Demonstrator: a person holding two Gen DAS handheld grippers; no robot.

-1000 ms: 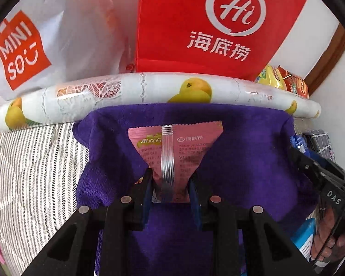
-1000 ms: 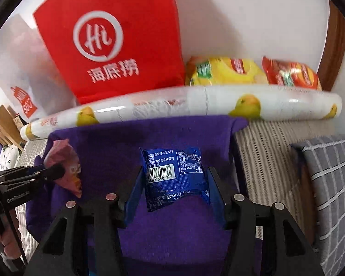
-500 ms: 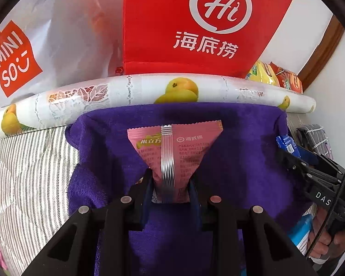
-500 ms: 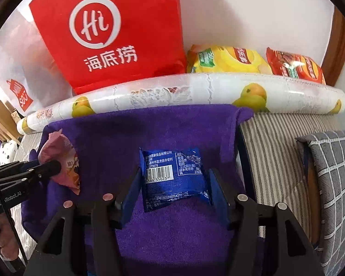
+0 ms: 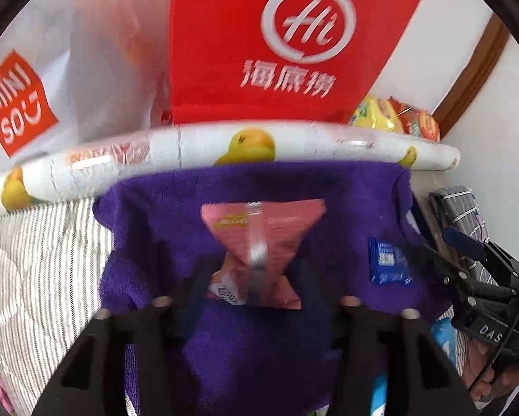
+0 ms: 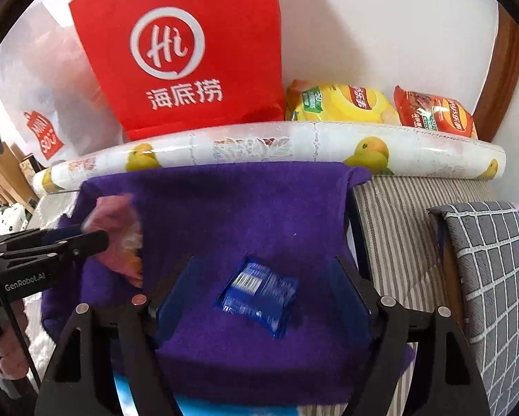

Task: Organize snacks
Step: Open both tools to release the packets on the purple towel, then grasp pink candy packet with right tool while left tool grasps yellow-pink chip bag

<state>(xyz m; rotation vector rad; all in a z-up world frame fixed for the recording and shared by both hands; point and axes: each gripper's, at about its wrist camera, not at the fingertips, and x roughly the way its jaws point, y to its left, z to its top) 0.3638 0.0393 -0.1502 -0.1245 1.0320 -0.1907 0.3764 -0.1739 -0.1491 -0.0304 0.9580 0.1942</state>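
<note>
A white wall point(image 6: 380, 27) forms the rear boundary, with brown wooden trim point(image 6: 502, 79) at its right edge. A striped bed cover point(image 6: 408, 242) spans the surface below. A grey checked cushion point(image 6: 495, 277) lies at right. Lighting is even daylight.

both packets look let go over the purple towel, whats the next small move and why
Probably lift both hand-held grippers clear. The right hand-held gripper is opening around the blue packet on the purple towel; the left hand-held gripper is opening, its fingers apart from the pink packet.
</note>
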